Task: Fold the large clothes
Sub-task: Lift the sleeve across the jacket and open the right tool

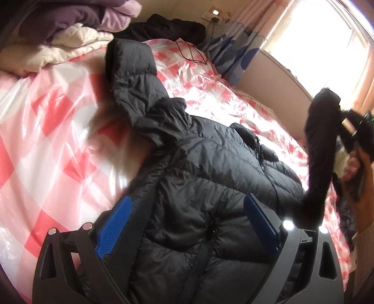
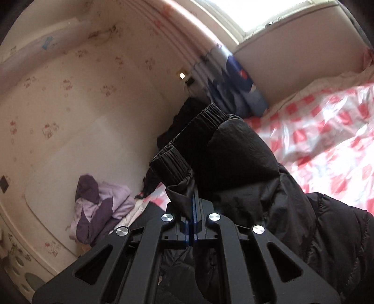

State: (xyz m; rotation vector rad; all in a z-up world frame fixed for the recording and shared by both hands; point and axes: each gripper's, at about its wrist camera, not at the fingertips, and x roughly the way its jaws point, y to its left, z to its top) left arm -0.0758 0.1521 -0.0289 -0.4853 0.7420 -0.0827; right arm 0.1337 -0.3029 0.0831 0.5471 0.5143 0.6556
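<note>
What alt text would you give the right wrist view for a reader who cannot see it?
The right gripper is shut on the ribbed elastic cuff of a black quilted puffer jacket's sleeve, lifted above a bed with a glossy pink-and-white checked cover. Behind are a patterned cream wall, a purple-and-lilac garment and a bright window.

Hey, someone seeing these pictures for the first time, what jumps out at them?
A black puffer jacket sprawls across the pink-and-white checked bedcover, its hood toward the wall. The right tool is shut on the jacket's sleeve cuff, lifting it off the bed, while the left tool stands open over the jacket's body.
</note>
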